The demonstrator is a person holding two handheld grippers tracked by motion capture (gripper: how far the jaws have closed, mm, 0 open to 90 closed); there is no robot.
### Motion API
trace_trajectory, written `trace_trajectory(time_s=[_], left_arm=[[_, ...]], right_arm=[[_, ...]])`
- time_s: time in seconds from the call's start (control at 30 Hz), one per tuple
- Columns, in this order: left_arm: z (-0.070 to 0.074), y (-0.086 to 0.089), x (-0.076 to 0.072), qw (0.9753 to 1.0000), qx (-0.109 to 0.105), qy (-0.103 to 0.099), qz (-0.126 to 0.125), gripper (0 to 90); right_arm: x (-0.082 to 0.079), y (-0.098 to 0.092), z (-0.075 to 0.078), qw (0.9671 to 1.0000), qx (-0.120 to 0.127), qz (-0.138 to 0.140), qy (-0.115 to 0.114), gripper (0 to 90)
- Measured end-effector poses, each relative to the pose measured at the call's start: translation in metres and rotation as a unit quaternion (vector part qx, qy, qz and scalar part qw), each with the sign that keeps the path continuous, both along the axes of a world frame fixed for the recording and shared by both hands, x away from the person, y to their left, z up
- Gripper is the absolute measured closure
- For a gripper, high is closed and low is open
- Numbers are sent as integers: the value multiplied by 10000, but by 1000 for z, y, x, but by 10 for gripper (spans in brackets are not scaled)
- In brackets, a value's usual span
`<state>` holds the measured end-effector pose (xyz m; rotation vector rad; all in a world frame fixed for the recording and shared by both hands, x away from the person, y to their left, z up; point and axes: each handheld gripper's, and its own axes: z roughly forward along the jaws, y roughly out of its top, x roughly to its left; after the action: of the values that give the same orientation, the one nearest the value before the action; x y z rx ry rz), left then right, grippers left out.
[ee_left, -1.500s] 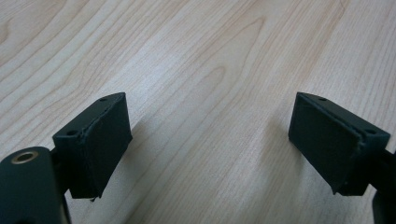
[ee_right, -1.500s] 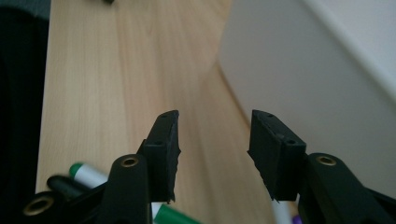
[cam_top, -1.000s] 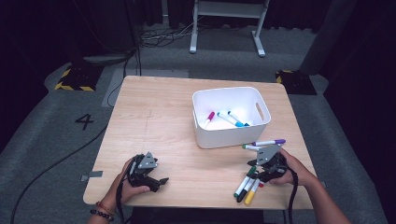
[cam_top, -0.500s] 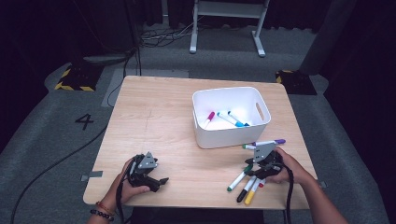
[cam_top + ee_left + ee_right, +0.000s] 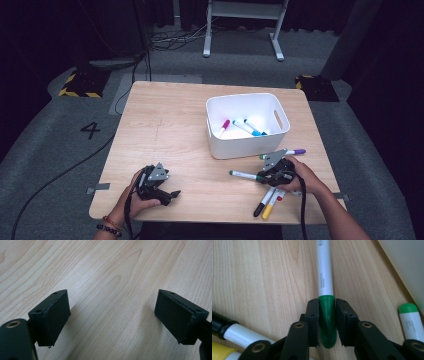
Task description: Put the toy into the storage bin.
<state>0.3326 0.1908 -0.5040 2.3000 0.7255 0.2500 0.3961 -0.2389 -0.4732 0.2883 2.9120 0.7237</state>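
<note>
My right gripper sits near the table's front right, shut on the green cap of a white-barrelled marker that points left over the wood. In the right gripper view the jaws pinch that green cap from both sides. A white bin stands just behind, with a pink marker and blue markers inside. My left gripper rests at the front left, open, and in the left gripper view there is bare wood between its jaws.
Loose markers lie around the right hand: a purple-capped one, a black one, a yellow one and a second green-capped one. The bin wall is close on the right gripper's right. The table's front edge is near both hands.
The right gripper has shifted left and slightly toward the bin with the green marker in it, drawing it out of the pile. The left gripper has not moved.
</note>
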Motion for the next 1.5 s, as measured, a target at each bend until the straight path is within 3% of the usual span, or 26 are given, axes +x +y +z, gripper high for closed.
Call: trace_trajectory(time_s=[0.13, 0.3, 0.5, 0.7, 0.77, 0.9, 1.1, 1.5], left_arm=[[0, 0, 0, 10000, -7, -1, 1, 132], [0, 0, 0, 10000, -11, -4, 2, 133], [0, 0, 0, 10000, -15, -3, 5, 133], [0, 0, 0, 10000, -10, -3, 1, 133], [0, 0, 0, 10000, -7, -2, 2, 132], [0, 0, 0, 10000, -6, -2, 3, 133], [0, 0, 0, 10000, -2, 3, -2, 133], [0, 0, 0, 10000, -11, -5, 1, 133]], right_arm=[[2, 3, 0, 9999, -2, -106, -95, 745], [0, 6, 0, 9997, -32, 46, -222, 747], [-4, 4, 8, 9987, 293, 57, -424, 747], [-9, 1, 26, 9963, 658, 162, -531, 747], [-12, -1, 35, 9940, 869, 236, -623, 747], [-15, -4, 47, 9911, 1054, 322, -744, 747], [-16, -10, 68, 9885, 1172, 264, -916, 747], [-9, -25, 116, 9801, 1432, 77, -1371, 747]])
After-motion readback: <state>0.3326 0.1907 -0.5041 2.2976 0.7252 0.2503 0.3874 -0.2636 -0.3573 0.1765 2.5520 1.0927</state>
